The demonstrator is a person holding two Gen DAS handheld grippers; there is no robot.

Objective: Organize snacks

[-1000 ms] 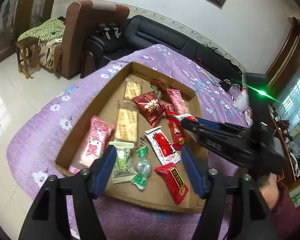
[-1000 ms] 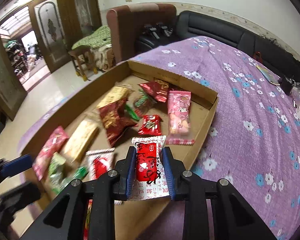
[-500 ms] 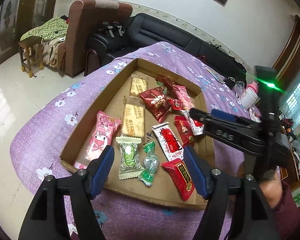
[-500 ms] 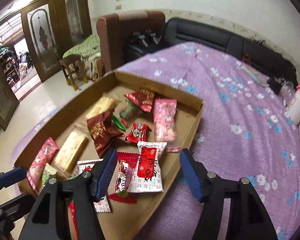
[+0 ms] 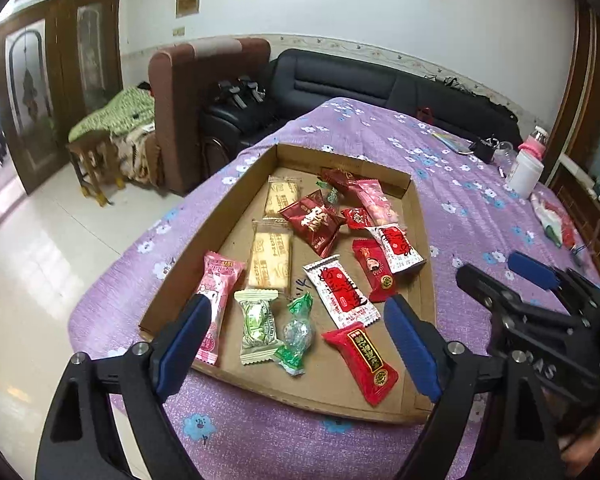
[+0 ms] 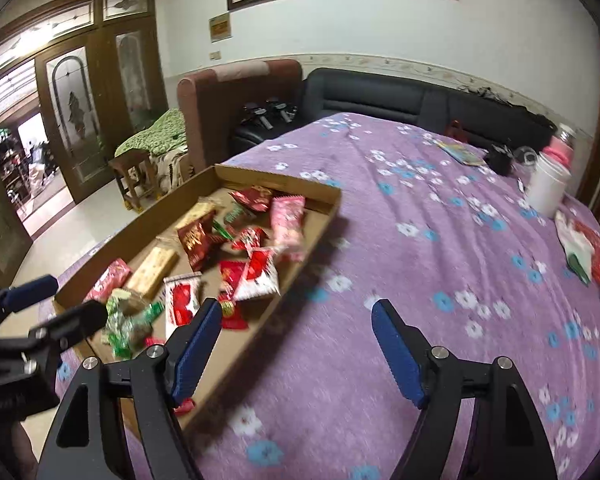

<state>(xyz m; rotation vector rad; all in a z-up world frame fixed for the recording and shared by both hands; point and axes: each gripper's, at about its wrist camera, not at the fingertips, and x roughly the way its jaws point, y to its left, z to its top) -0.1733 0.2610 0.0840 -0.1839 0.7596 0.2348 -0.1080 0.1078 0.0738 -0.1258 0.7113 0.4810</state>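
A shallow cardboard tray [image 5: 418, 216] sits on the purple flowered cloth and holds several wrapped snacks. Among them are a white-and-red packet [image 5: 398, 246] near the right wall, a red packet [image 5: 362, 356] at the front, a green sweet [image 5: 297, 330] and a pink packet [image 5: 216, 292]. My left gripper [image 5: 298, 346] is open and empty, held above the tray's near edge. My right gripper [image 6: 298, 346] is open and empty over the cloth to the right of the tray [image 6: 300, 196]. It also shows in the left wrist view [image 5: 500, 276].
A white jar with a pink lid [image 5: 526, 168] and more snack wrappers [image 6: 584, 252] lie on the cloth at the far right. A black sofa [image 5: 340, 80] and a brown armchair [image 5: 204, 80] stand behind the table. Tiled floor lies to the left.
My right gripper opened and let go of the white-and-red packet, which now lies in the tray. It then drew back to the right over the cloth. My left gripper pulled back a little.
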